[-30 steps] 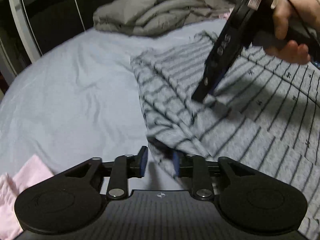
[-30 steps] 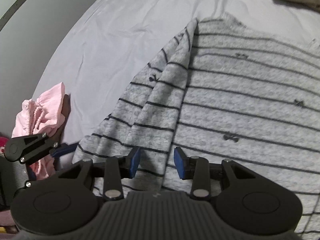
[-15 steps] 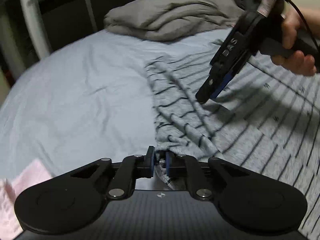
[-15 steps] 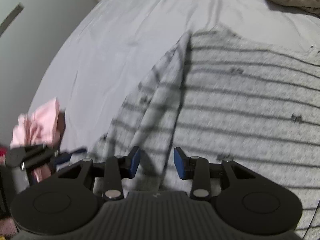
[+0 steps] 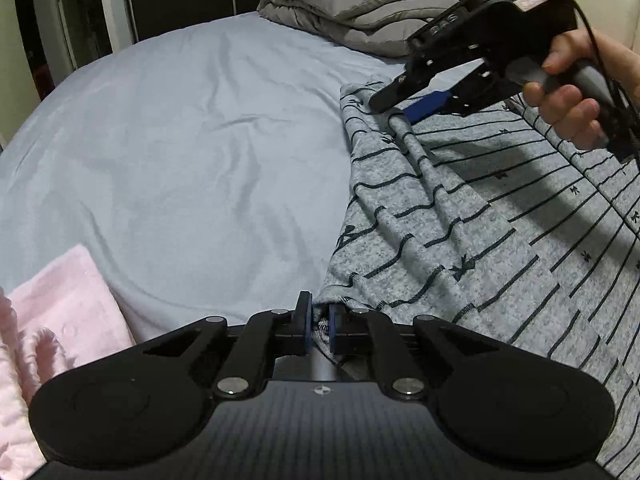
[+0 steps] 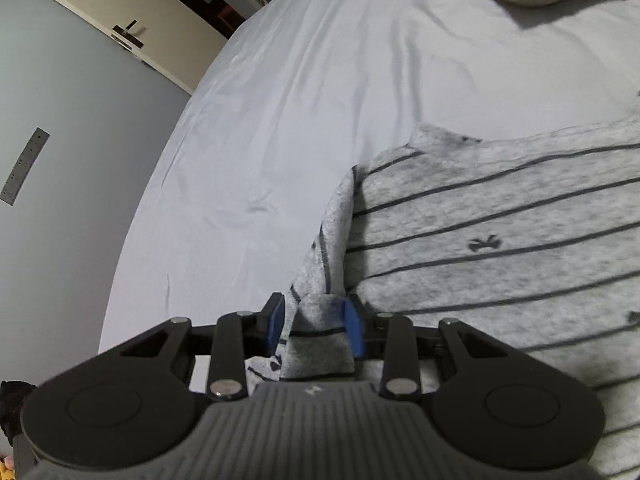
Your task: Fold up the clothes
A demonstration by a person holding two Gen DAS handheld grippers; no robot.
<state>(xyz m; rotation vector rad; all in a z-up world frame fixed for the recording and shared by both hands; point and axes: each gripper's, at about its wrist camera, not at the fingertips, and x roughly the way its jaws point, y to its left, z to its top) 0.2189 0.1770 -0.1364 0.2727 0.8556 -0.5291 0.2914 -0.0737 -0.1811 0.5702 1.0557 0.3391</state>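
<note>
Fabric of the grey, dark-striped knit shirt [image 5: 472, 216] on the pale blue bed [image 5: 180, 152] runs lengthwise from the left claw [image 5: 319, 322], pinching its near hem, to the right claw [image 6: 312, 322], spread around the far raised fold.

left gripper [image 5: 319, 325]: jaws nearly closed, pinching striped shirt [image 5: 460, 216] edge
right gripper [image 6: 314, 326]: jaws apart, straddling a shirt fold
right hand [image 5: 580, 92]: wrapped around the gripper handle, tool angled downward

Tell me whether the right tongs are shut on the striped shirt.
Open. The right tongs straddle a raised fold of the striped shirt, with a gap beside one pad.
</note>
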